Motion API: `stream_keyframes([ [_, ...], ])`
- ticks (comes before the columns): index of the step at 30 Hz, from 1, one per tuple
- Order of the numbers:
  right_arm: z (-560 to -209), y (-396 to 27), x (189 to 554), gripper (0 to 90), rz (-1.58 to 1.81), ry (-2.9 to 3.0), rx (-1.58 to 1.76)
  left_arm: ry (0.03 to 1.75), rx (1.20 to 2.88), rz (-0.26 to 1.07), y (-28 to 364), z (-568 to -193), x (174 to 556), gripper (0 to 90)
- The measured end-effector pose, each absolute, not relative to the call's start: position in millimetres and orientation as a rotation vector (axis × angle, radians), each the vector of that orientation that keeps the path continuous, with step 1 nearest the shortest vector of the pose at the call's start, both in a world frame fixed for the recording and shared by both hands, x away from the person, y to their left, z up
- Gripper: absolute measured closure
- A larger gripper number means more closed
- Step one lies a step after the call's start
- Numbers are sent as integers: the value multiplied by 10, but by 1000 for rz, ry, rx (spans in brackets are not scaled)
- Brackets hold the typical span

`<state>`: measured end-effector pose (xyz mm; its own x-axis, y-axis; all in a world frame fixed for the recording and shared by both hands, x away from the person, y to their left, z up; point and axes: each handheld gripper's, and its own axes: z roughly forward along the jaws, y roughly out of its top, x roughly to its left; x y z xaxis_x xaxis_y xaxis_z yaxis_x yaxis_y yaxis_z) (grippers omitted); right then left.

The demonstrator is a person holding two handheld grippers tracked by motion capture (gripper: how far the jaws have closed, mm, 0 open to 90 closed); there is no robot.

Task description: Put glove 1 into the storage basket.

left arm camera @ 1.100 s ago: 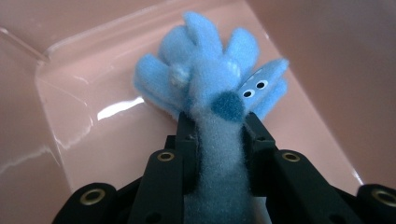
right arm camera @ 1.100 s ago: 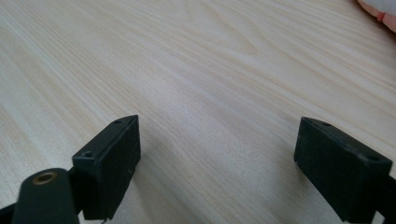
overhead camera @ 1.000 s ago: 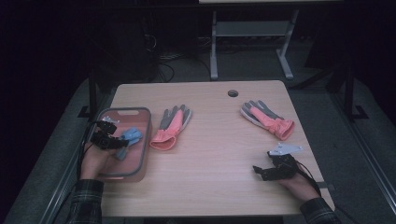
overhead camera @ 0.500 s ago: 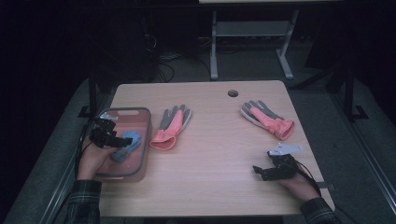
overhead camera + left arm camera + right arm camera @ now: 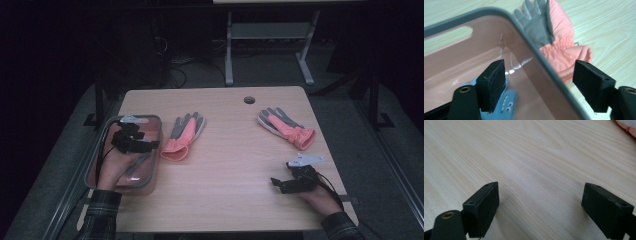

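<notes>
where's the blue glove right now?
The blue glove lies on the bottom of the pink bin at the table's left edge, below the open left gripper; a pink and grey glove lies just outside the bin.

Lower centre of the table [image 5: 225, 200]: bare wood, free passage.
Left edge: pink bin [image 5: 155, 131], its raised grey rim walls the way.
Beside the bin: left glove [image 5: 184, 137], just clear of the rim.
Upper right: right glove [image 5: 287, 127], bare wood around it.

Blue item [image 5: 499, 105] partly behind tongs
</notes>
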<state>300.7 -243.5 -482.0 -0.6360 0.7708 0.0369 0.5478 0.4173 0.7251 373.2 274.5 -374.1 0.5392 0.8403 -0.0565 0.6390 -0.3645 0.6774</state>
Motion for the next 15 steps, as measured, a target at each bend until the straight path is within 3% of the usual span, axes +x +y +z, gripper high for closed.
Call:
stream_keyframes([
  [6, -4821, -2436, 3008, 144, 1045, 2374, 1140, 1149, 2111, 393, 2564, -3674, 3782, 268],
  [15, -4821, -2436, 3008, 144, 1045, 2375, 1141, 1093, 2147, 386, 2158, -3642, 3919, 359],
])
